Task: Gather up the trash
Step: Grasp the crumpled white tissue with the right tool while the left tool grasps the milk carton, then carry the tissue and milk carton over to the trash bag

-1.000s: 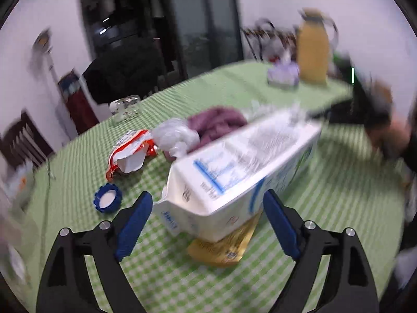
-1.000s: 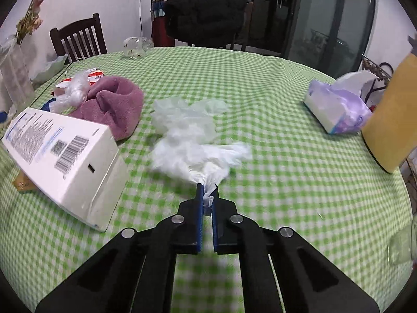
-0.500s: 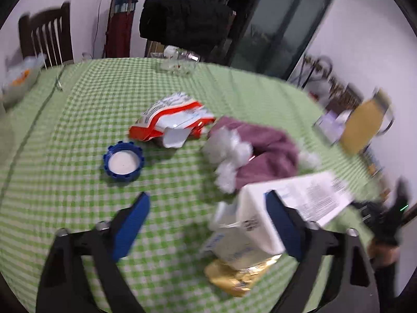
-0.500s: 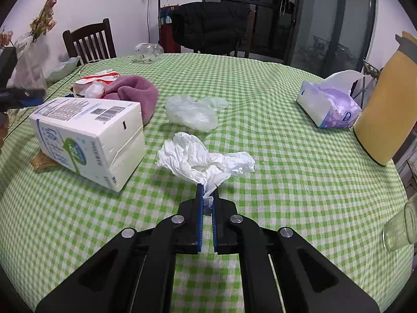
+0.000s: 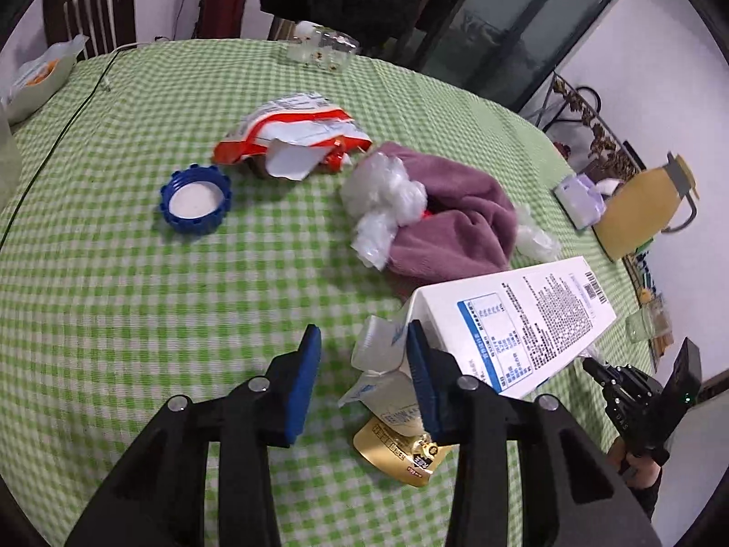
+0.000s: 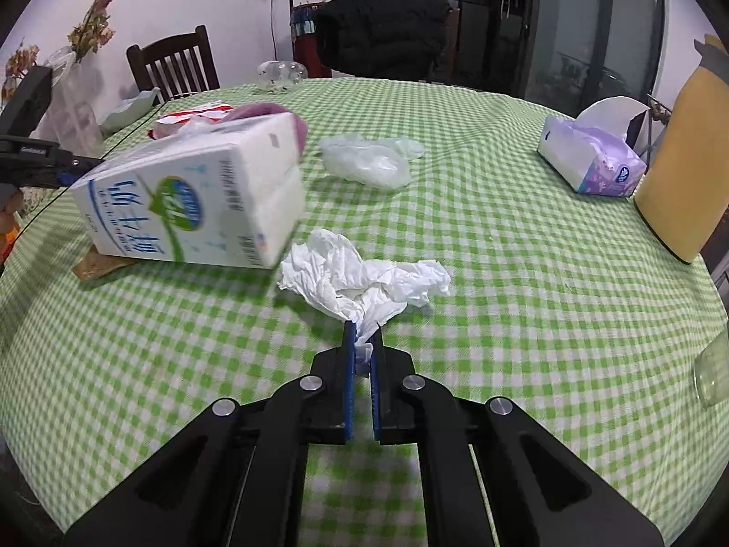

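Note:
My left gripper (image 5: 362, 364) is open, its jaws narrowed around the torn spout of a white milk carton (image 5: 510, 319) lying on the green checked table; the right pad touches the carton top, the left pad stands apart. The carton (image 6: 196, 200) also shows in the right wrist view, resting partly on a gold wrapper (image 5: 401, 451). My right gripper (image 6: 362, 342) is shut on a crumpled white tissue (image 6: 364, 278) just above the cloth. Other trash: a red-and-white snack bag (image 5: 291, 136), a blue bottle cap (image 5: 195, 200), a clear plastic wad (image 5: 382, 205) and a thin plastic film (image 6: 364, 162).
A purple towel (image 5: 455, 223) lies behind the carton. A tissue box (image 6: 592, 159) and a yellow jug (image 6: 683, 159) stand at the right. A glass jar (image 5: 323, 48) sits at the far edge, a bowl (image 5: 36, 77) at far left. Chairs stand beyond the table.
The left gripper's jaws have narrowed and come in around the carton's spout end. The carton has turned and shifted toward the tissue. The right gripper still holds the tissue.

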A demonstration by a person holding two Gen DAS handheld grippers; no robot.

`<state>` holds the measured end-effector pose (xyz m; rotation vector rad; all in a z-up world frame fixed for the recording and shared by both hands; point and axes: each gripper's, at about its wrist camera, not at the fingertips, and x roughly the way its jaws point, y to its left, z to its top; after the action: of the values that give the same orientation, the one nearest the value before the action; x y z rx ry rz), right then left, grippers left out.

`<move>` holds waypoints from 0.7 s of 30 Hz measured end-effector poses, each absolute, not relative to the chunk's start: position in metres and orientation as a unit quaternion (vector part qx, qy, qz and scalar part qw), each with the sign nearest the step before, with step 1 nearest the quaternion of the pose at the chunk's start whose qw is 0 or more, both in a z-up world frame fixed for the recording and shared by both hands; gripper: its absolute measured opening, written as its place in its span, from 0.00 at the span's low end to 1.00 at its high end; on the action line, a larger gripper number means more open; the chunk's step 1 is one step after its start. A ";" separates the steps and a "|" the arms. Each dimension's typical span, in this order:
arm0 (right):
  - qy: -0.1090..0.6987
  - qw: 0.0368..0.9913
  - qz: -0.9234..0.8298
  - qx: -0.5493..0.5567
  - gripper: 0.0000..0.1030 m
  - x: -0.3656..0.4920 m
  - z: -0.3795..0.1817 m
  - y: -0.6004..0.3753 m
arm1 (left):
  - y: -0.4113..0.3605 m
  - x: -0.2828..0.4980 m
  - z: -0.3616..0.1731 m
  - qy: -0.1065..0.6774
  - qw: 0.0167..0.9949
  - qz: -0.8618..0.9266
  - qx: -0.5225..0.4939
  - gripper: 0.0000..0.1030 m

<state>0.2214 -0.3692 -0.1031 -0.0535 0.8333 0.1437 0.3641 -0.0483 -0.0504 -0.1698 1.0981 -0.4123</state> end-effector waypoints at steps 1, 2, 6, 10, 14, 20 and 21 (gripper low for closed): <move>0.403 0.912 0.070 -0.026 0.05 0.219 -0.102 -0.369 | -0.052 0.360 -0.048 0.514 0.834 -0.189 -0.071 0.15; 0.401 0.913 0.071 -0.026 0.05 0.216 -0.101 -0.369 | -0.058 0.355 -0.044 0.510 0.839 -0.180 -0.054 0.16; 0.393 0.917 0.065 -0.025 0.05 0.203 -0.095 -0.375 | -0.072 0.328 -0.026 0.470 0.863 -0.180 -0.031 0.01; 0.385 0.921 0.058 -0.016 0.05 0.194 -0.086 -0.385 | -0.083 0.299 0.001 0.432 0.882 -0.186 -0.015 0.00; 0.375 0.925 0.056 -0.008 0.05 0.186 -0.080 -0.391 | -0.095 0.269 0.027 0.406 0.891 -0.203 -0.004 0.00; 0.360 0.932 0.050 -0.008 0.05 0.166 -0.069 -0.396 | -0.119 0.217 0.074 0.333 0.916 -0.220 0.031 0.00; 0.356 0.933 0.048 -0.007 0.05 0.161 -0.066 -0.398 | -0.124 0.206 0.083 0.315 0.922 -0.220 0.039 0.00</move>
<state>0.1614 -0.3976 -0.0661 -0.0148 0.7277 0.0978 0.2063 -0.1243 0.0831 0.0805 0.6463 -0.4525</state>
